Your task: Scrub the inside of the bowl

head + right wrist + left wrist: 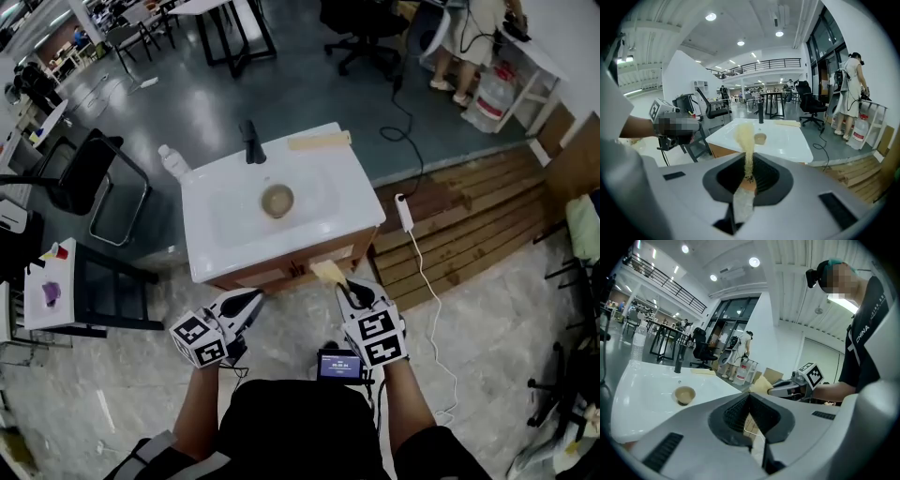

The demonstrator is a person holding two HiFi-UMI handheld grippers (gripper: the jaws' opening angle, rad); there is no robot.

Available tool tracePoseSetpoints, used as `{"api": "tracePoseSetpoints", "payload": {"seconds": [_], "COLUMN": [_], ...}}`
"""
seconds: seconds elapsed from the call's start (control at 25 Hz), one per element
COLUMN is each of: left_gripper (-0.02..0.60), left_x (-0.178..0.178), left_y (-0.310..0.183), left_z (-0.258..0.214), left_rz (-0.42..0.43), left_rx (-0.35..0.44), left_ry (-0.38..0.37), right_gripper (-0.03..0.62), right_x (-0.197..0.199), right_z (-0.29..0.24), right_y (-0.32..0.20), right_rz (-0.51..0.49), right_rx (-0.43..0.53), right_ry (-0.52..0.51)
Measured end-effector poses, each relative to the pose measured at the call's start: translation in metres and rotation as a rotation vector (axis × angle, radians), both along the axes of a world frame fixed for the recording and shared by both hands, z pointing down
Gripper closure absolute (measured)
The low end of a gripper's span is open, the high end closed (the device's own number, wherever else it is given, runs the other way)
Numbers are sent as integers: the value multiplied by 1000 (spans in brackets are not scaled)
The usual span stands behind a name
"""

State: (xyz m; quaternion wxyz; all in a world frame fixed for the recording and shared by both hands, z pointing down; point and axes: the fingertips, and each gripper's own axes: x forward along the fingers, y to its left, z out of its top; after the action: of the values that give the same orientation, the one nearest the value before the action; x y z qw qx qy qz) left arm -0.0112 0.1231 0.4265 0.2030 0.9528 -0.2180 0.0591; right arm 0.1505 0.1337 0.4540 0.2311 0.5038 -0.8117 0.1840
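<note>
Two grippers are held side by side near the front of the sink [220, 246], the left gripper [251, 302] at 7 o'clock of it and the right gripper [349, 292] at 5 o'clock. The right gripper's jaws are shut tight on a yellow sponge [328, 274]. The sponge is seen sticking out past the jaw tips toward 11 o'clock, close to the sink's near edge. It cannot be told if that edge is touched. The left gripper's jaws are pressed together and nothing is held between them. A small brown bowl [277, 200] is set upright in the middle of the white sink. It is at 12 o'clock from the grippers and well apart from both. The sponge is not in the bowl. A black tap [251, 142] is seen at 11 o'clock of the bowl, on the sink's far edge. A clear bottle [173, 162] is stood at 10 o'clock of the bowl, on the far left corner.
</note>
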Motion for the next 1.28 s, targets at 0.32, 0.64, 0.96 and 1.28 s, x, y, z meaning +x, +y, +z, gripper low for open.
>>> {"api": "tracePoseSetpoints", "payload": {"seconds": [0.32,0.64,0.96,1.28], "left_gripper": [578,578,578,578], "left_x": [-5,-5,-15,-39], "left_y": [-27,-104,-187,-235], "left_z": [9,16,21,38], "left_rz": [-22,-25,5,36], "left_rx": [-12,-19,-32,-60], "left_ry": [-26,-3,2,-22], "right_gripper": [551,551,551,551], "right_x": [-12,-18,-36,-62], "right_z": [10,11,6,14], "right_y": [-31,-91,-180,-227], "right_rz": [-47,-51,-62,-47], "right_rx": [-22,-41,-36,-56], "right_ry": [-13,14,57,71]}}
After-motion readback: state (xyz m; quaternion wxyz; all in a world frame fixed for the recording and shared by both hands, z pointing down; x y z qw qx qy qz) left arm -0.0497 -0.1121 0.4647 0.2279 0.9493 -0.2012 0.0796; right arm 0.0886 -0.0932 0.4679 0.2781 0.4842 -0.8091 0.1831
